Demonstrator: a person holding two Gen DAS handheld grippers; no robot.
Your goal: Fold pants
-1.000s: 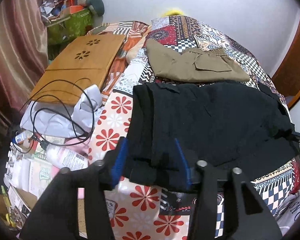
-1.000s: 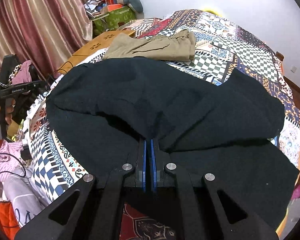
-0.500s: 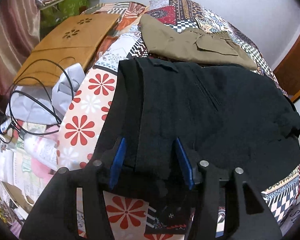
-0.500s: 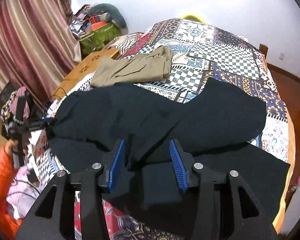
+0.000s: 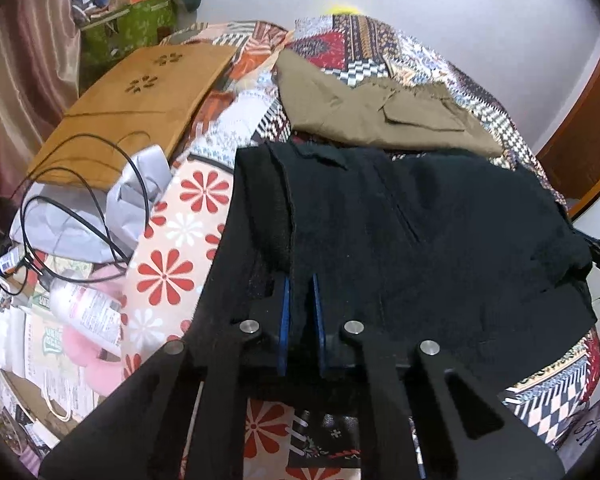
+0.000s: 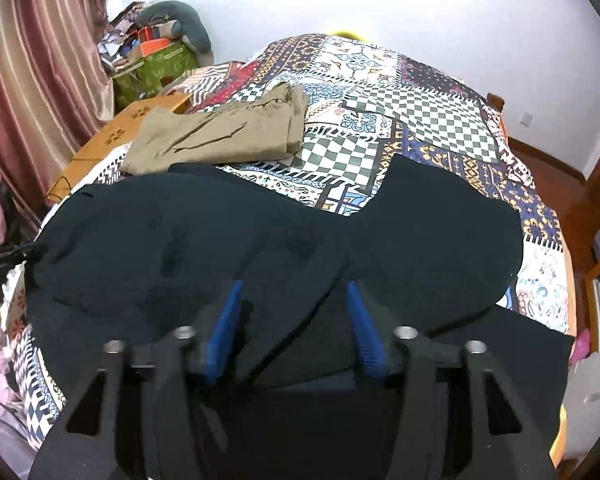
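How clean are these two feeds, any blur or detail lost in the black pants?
Left wrist view: sharp, strong fisheye bending; black pants show seams. Right wrist view: the right tool's blue pads are motion-smeared; the pants read as near-featureless dark.

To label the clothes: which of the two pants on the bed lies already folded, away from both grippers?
The khaki pants, folded at the far side. The black pants lie spread out nearer, pinched by the left gripper.

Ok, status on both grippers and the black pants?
Left gripper just closed, shut on black fabric pants. Right gripper open over them, closing. Folded khaki pants beyond, clear.
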